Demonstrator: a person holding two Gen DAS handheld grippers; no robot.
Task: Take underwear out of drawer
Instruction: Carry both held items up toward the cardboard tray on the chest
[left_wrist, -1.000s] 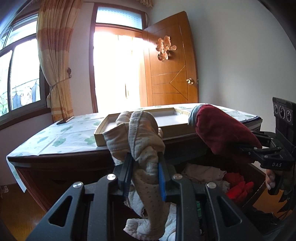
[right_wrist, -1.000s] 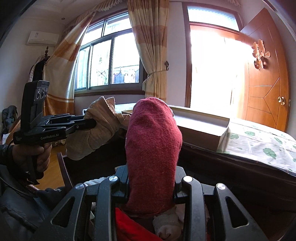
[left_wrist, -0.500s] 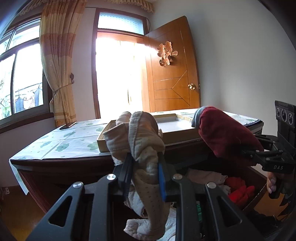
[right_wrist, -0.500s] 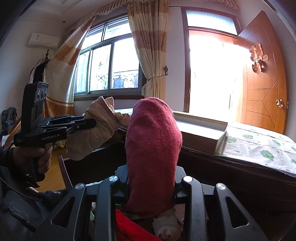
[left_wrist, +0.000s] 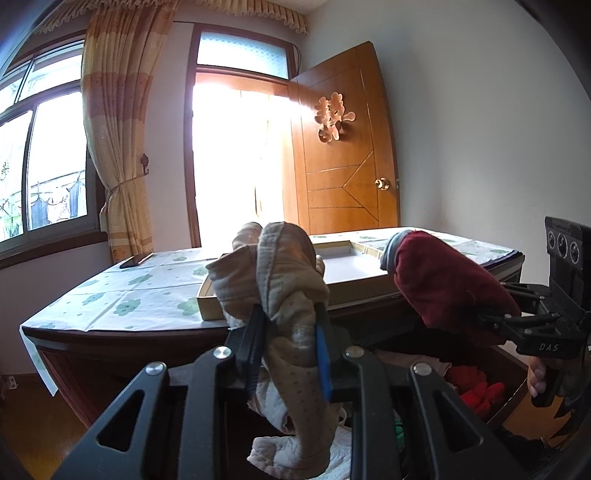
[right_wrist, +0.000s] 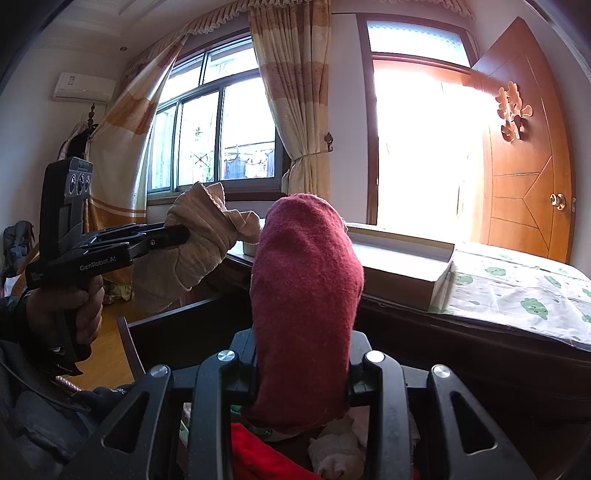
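A bright room with an orange wooden door; the left gripper is clenched on a beige dotted cotton garment, lifted above the open dark wooden drawer (more clothes lie below). Opposite, the right gripper clamps a dark red fleecy garment, upright before the shallow cardboard tray on the cloth-covered tabletop.

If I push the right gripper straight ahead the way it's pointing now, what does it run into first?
Probably the shallow cardboard box on the table, though depth is hard to judge. The right gripper, shut on the dark red garment, points slightly downward over the open drawer toward it.
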